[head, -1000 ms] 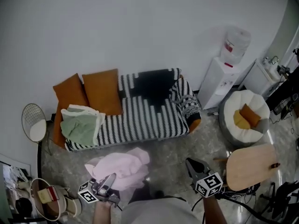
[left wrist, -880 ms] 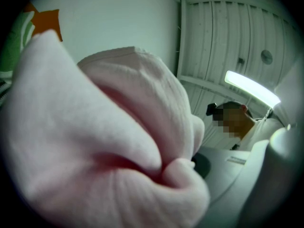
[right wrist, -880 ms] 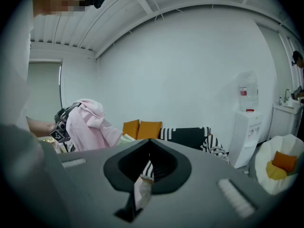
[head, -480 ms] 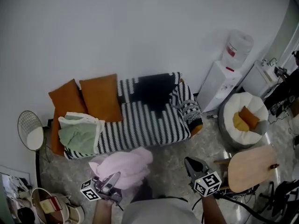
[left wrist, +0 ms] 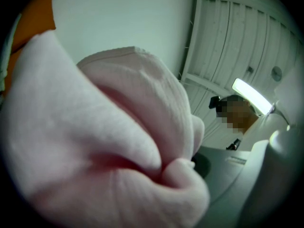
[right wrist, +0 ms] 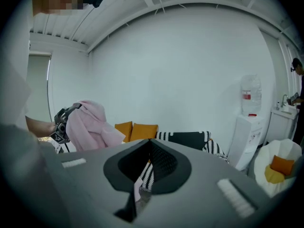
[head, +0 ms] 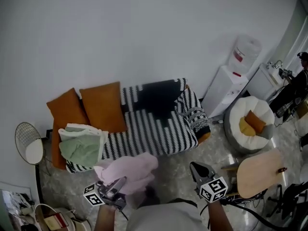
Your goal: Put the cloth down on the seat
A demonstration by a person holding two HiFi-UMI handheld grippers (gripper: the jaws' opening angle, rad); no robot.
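Speckled grey floor (head: pixel 180 160) separates the person from the sofa. That strip is narrower than a second ago: the whole room has slid down the head view as the person walks forward. The basket (head: pixel 50 219) at the lower left corner is now mostly cut off by the edge.

Nearest, the left gripper (head: pixel 115 183) stays clamped on the pink cloth (head: pixel 127 170). Its own view is filled with bunched pink fabric, so the jaws are buried in it, pinching a fold. The bundle hangs in the air and appears to be just short of the sofa's front edge, resting on nothing.

The right gripper (head: pixel 195 168) travels alongside with its jaws pressed together at the tips and nothing held between them. Only striped upholstery shows through the hollow behind the tips.

Beyond, the striped seat (head: pixel 154 129) has free space in its middle and right part. A folded green blanket (head: pixel 82 146) takes the left end, and two orange cushions (head: pixel 102 107) lean on the backrest.

I judge this to be the carry. The approach is closing, and the cloth has yet to be brought over the open stripes and let go.
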